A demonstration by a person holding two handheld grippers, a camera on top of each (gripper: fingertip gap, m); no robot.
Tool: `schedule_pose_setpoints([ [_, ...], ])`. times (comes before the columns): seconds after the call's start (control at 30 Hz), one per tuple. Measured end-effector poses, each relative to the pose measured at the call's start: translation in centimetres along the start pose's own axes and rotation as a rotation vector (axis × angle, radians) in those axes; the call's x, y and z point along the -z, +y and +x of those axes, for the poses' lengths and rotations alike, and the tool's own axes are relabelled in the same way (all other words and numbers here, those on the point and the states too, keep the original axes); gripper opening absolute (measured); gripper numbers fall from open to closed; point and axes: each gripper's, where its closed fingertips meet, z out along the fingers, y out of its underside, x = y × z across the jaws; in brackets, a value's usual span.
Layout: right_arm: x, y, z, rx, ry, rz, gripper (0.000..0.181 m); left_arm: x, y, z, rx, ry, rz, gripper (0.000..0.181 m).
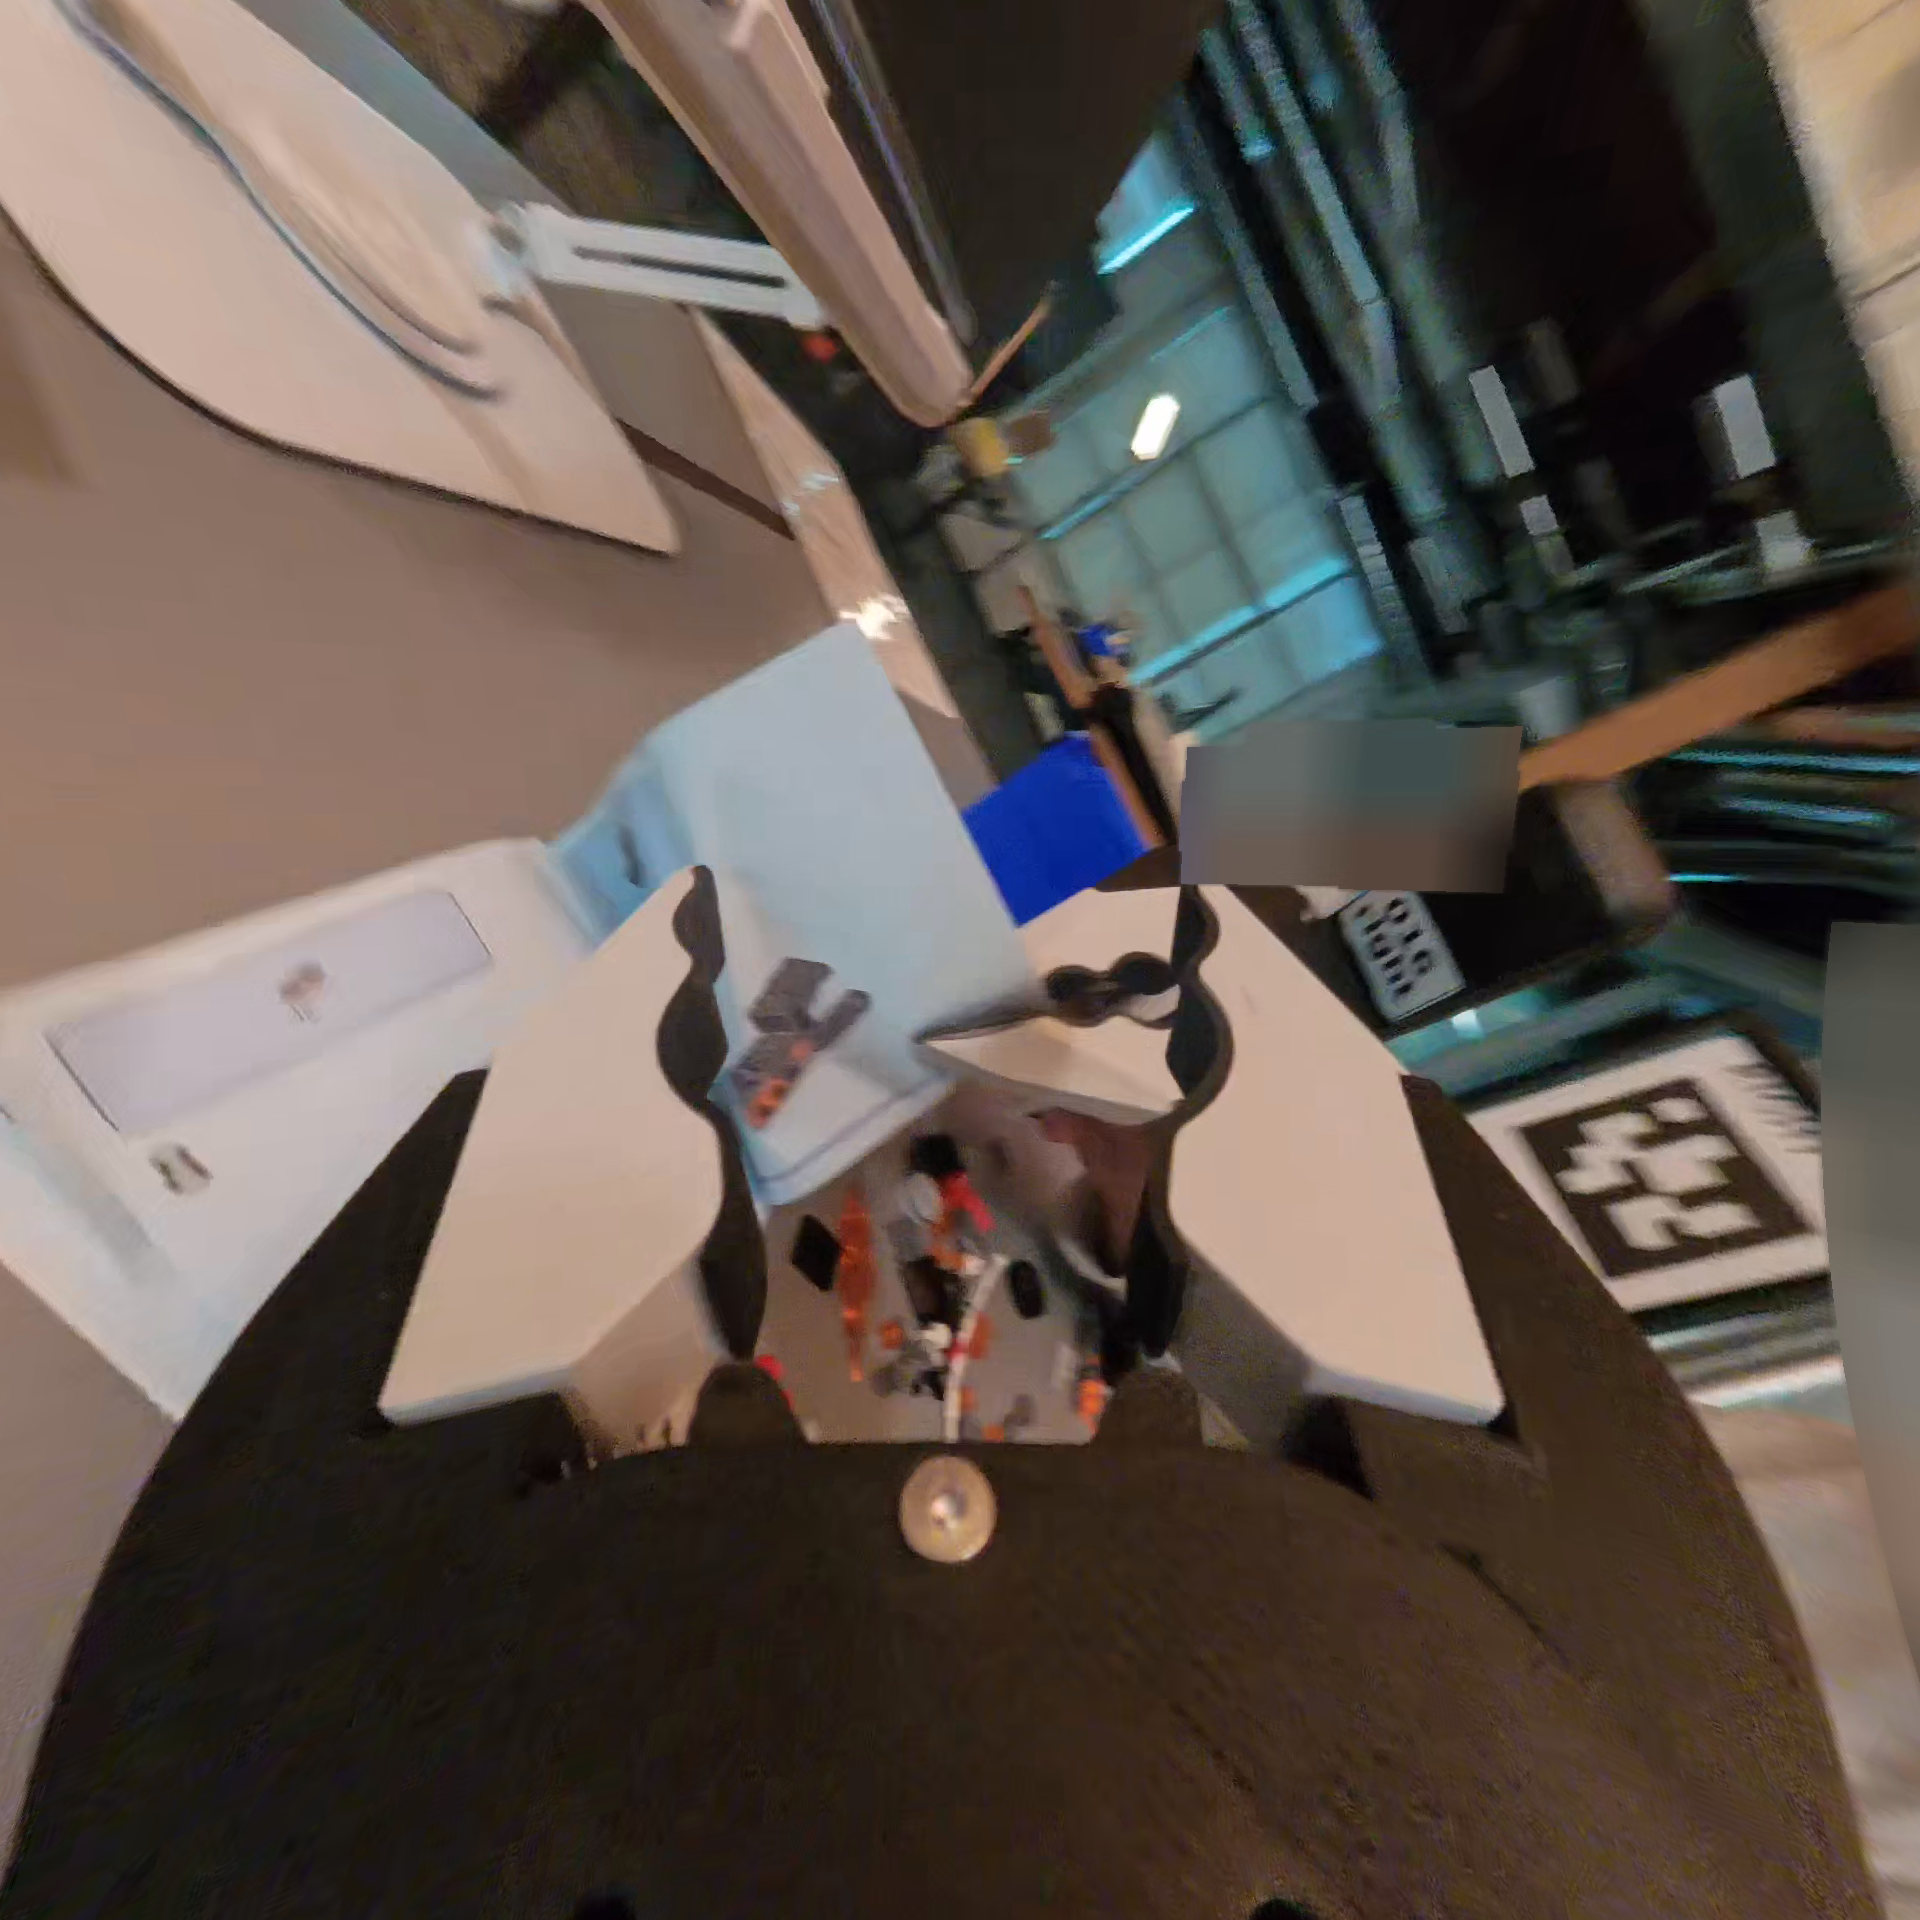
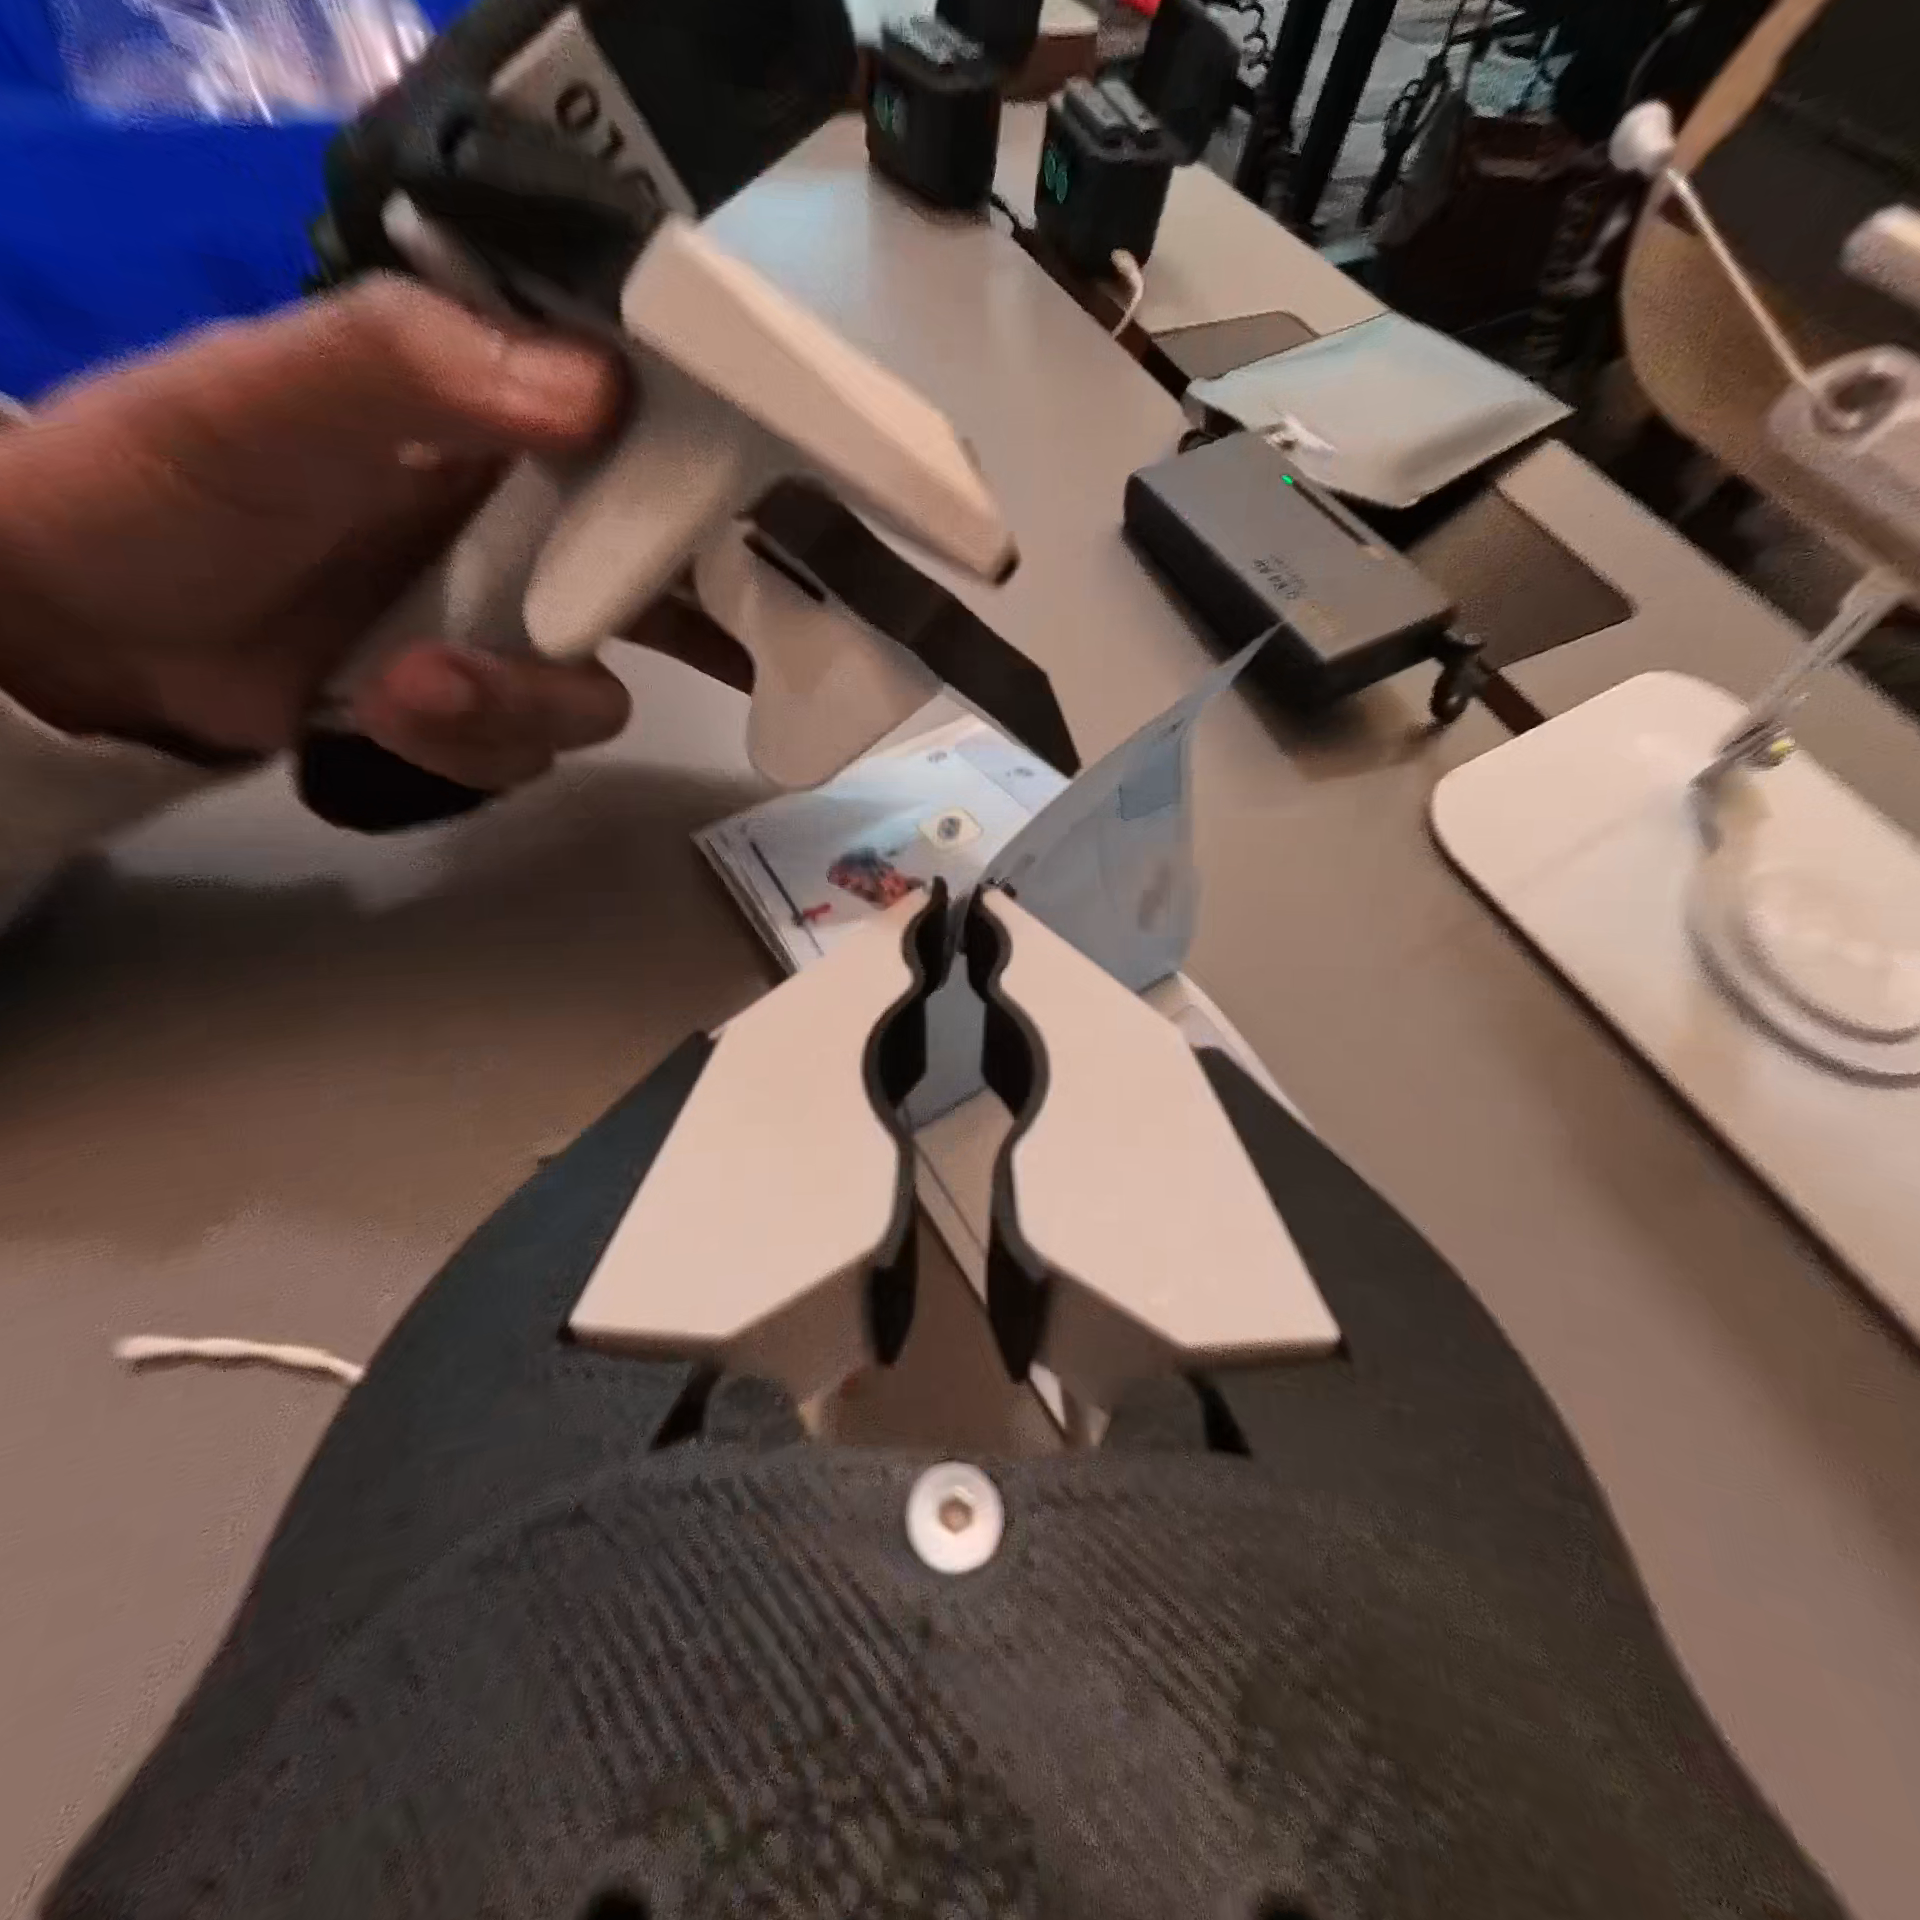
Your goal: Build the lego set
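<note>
The instruction booklet [image 2: 862,842] lies open on the grey-brown table [image 2: 364,1091]. My right gripper [image 2: 961,904] is shut on one pale blue page [image 2: 1112,862] and holds it lifted up off the booklet. My left gripper [image 2: 894,665] is open and empty, held by a hand above and just behind the booklet. In the left wrist view, the left gripper [image 1: 940,914] is open wide over the booklet [image 1: 821,862], and the right gripper [image 1: 1049,997] pinches the page edge between its tips. Several loose orange, black and grey lego pieces [image 1: 925,1268] lie on the table below.
A white box [image 1: 260,1049] lies beside the booklet. A grey device [image 2: 1288,561], a silver pouch [image 2: 1382,405] and two black chargers [image 2: 935,125] sit behind it. A white monitor base [image 2: 1662,935] stands to the right. A white cable [image 2: 239,1351] lies at the left. My left and right fingertips are right by each other. My left tips are roughly 15 centimeters from the grey device [image 2: 1288,561].
</note>
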Motion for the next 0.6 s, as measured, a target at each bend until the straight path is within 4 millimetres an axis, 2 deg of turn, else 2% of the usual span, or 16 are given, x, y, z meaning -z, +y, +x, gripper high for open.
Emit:
schedule_pose_setpoints([
  [0.1, -0.6, 0.4, -0.6, 0.208, 0.104, -0.056, 0.003, 0.5, 0.1, 0.4, 0.069, 0.067, -0.001, 0.095],
  [0.2, -0.8, 0.2, -1.7, 0.389, 0.151, -0.055, 0.012, 0.5, 0.7, -0.6, 0.024, -0.041, -0.048, 0.097],
  [0.3, -1.3, 0.4, -3.0, 0.448, 0.123, -0.023, 0.024, 0.4, 1.4, -1.5, -0.006, -0.12, -0.091, 0.073],
  [0.4, -1.5, 1.3, -3.4, 0.395, 0.076, -0.031, 0.034, 0.3, 2.5, -3.0, -0.006, -0.206, -0.155, 0.049],
  [0.47, -1.0, 1.6, -3.2, 0.347, 0.064, -0.028, 0.034, 0.8, 2.6, -3.8, -0.001, -0.243, -0.167, 0.036],
  [0.53, -0.3, 1.8, -2.7, 0.296, 0.065, -0.006, 0.031, 1.5, 2.0, -4.2, 0.014, -0.249, -0.142, 0.003],
  [0.6, 0.3, 2.0, -1.6, 0.235, 0.082, 0.001, 0.028, 2.3, 1.6, -4.5, 0.021, -0.251, -0.129, 0.0],
])
